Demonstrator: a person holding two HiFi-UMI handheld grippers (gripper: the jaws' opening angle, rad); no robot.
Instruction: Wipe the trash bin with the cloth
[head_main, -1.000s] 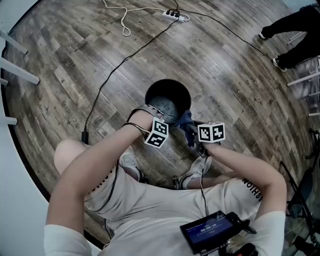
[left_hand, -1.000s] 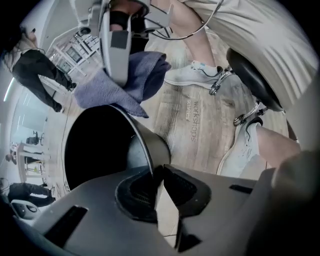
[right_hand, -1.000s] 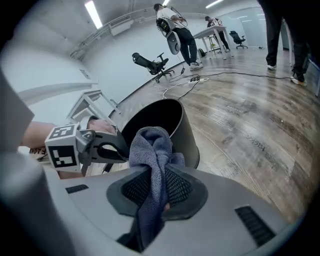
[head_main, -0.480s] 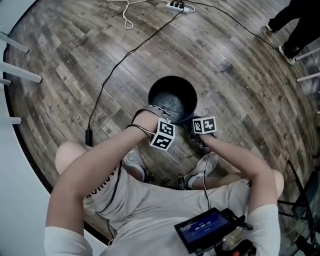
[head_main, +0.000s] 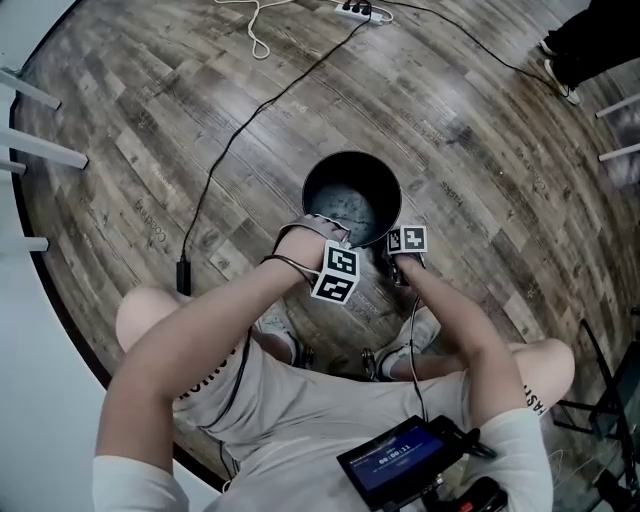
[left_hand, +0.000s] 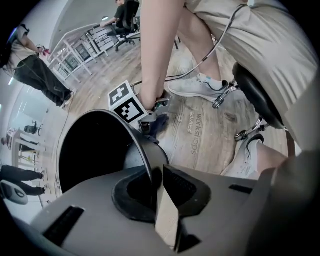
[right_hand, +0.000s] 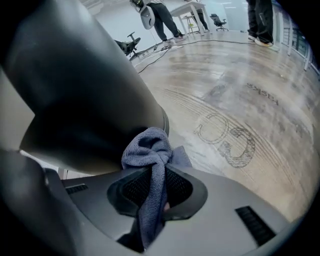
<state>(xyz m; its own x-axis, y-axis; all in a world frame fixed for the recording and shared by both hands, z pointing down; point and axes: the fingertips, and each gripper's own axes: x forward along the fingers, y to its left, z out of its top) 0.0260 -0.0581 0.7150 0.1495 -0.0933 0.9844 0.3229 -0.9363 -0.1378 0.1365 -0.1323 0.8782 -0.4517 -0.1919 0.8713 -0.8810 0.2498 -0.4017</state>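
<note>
A dark round trash bin (head_main: 318, 178) stands on the wood floor in front of my feet. My left gripper (head_main: 338, 262) points straight down at the bin's near rim. In the left gripper view the thin rim (left_hand: 141, 145) passes between the jaws of my left gripper (left_hand: 156, 181), which have just been closing and now pinch it. My right gripper (right_hand: 152, 189) is shut on a bunched blue cloth (right_hand: 150, 150). The cloth lies against the bin's outer wall (right_hand: 85, 100), low near the floor. In the head view my right gripper (head_main: 405, 256) is just right of the bin.
A black cable (head_main: 235, 140) runs across the floor to a power strip (head_main: 357, 10) at the top. White rails (head_main: 40, 150) stand at the left. Another person's shoe (head_main: 556, 68) is at the top right. My own shoes (head_main: 275, 335) are close behind the bin.
My right gripper has sunk with the cloth, from beside the bin's rim down its outer wall towards the floor. The left gripper has stayed at the rim.
</note>
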